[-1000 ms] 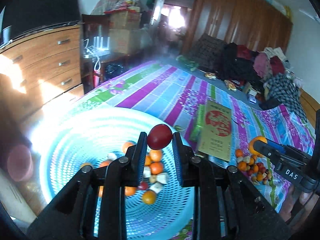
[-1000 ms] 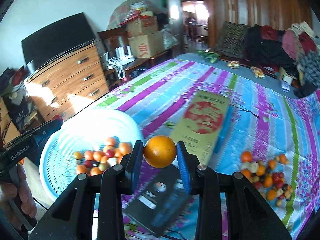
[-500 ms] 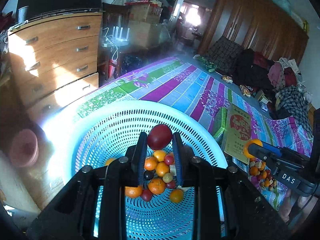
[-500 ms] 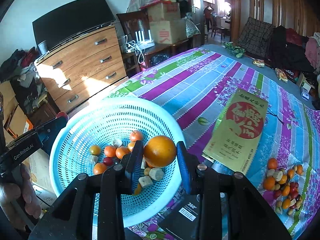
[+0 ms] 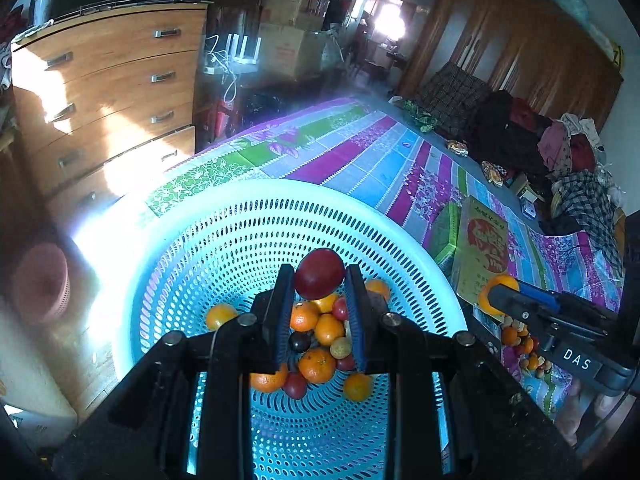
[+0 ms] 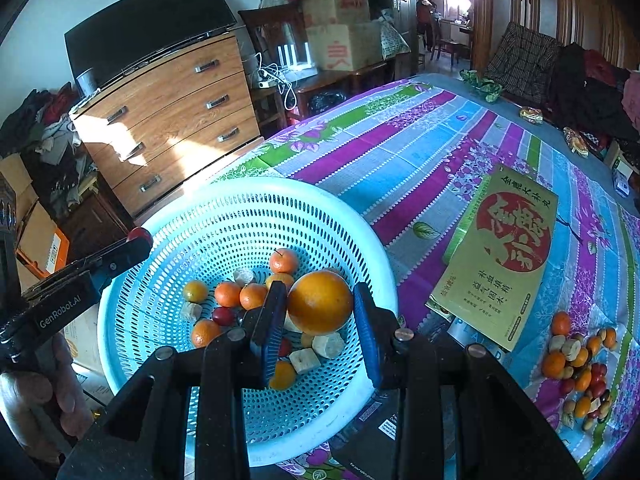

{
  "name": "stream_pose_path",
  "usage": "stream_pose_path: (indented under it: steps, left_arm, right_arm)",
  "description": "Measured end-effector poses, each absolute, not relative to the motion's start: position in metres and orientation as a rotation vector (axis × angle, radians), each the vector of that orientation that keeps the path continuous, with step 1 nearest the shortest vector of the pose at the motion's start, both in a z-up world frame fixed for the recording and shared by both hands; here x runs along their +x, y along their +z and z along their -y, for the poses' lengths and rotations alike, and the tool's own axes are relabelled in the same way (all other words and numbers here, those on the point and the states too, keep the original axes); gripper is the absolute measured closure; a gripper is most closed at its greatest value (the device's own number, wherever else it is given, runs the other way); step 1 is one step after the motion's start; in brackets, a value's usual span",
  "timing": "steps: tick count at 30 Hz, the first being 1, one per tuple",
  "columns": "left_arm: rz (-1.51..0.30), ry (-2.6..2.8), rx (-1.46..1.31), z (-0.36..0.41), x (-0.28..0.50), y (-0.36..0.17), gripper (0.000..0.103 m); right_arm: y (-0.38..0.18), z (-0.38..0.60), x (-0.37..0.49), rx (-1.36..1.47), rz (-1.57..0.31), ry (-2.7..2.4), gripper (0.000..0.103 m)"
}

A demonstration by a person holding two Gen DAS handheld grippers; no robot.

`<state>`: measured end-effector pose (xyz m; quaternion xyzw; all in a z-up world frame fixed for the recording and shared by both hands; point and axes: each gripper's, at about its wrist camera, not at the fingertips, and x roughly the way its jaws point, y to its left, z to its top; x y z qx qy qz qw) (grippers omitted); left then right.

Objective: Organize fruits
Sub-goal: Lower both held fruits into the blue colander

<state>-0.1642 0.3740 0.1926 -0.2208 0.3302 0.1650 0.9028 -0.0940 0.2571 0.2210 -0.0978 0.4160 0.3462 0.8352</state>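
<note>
L gripper: fingers narrow, pinching a dark red fruit at the tips; fruit sits high, poking out past the finger ends.
R gripper: fingers set wider, an orange between them; near finger touches it, a slim gap seems to show at the far finger, so grip looks loose or easing. Can't say for sure.
Basket: light blue, perforated, on the striped bed cover. Directly below & ahead of both finger pairs.
Key relation: both fruits hang over the basket bowl, inside the rim line. The drop is straight down from the fingers, no sideways travel needed, I'd judge.
Fruit in basket: small oranges, red ones, pale chunks, heaped just under L fingers; R fingers sit over the near-right part of the same heap.
Long axis: both held fruits roundish, none to speak of.
Nearer hand: about equal; L looks lower & deeper in the bowl.
Pose: both grippers pitched down-forward into the basket, fingers side by side level; L enters from the basket's left, R from its right.
Loose pile: more small fruit on the bed, well right of R fingers, not yet sorted.
Step, my guess: release both, then back to that pile.
Risk: orange may bounce off the heap & roll.
</note>
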Motion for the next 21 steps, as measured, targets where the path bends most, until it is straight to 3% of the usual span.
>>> stream_pose_path:
  steps: [21]
  left_arm:
    - [-0.709,0.328,-0.457,-0.379,-0.156,0.186,0.077]
  right_arm:
    - [0.210,-0.268,-0.090,-0.198,-0.929,0.761,0.065]
